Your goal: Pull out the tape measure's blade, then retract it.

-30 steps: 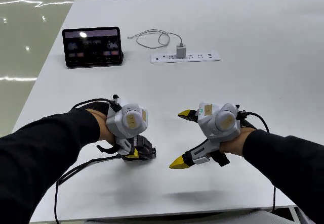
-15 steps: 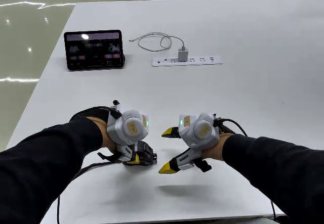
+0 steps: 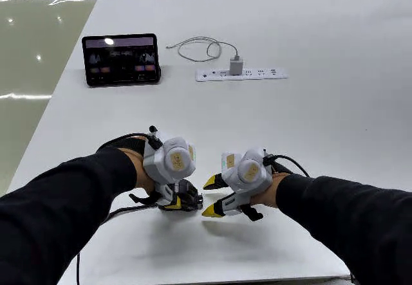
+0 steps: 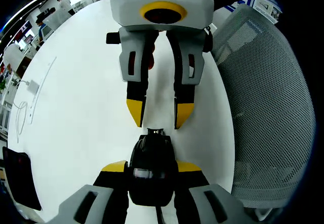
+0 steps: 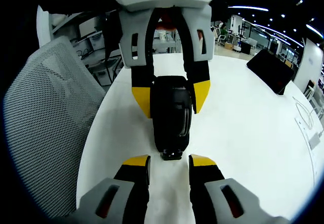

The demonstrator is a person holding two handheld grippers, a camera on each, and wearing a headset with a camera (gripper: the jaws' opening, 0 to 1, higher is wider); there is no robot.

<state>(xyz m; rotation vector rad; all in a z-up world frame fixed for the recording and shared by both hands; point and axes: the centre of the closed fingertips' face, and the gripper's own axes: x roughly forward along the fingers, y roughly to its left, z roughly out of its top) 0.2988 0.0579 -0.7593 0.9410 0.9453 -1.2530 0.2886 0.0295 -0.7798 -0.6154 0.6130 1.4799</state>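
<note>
As the head view looks down, left claw [image 3: 182, 199]: jaws clamped on the black tape measure [image 3: 188, 195], which sits on the white counter [image 3: 322, 118] near its front edge.
Head view, right claw [image 3: 210, 197]: yellow-tipped jaws apart, pointing at the tape measure, with the tips just beside it.
Head view, far side of the counter: a tablet [image 3: 121, 58] with a lit screen. To its right is a power strip [image 3: 241, 74] with a white charger [image 3: 236, 65] plugged in and a looped cable [image 3: 199, 48].
Left gripper view, own claw: closed on the tape measure's case from both sides. The blade hook [image 4: 155, 131] sits at the case's front end, and the blade is not drawn out.
Left gripper view, right claw: enters from the top with its jaws parted and its tips just beyond the blade hook. I cannot tell whether they touch it.
Right gripper view, own claw: jaws parted, with the blade hook between the two tips.
Right gripper view, left claw: enters from the top, gripping the case on both flanks.
Right gripper view, background: a mesh chair [image 5: 45, 128] beside the counter's edge.
</note>
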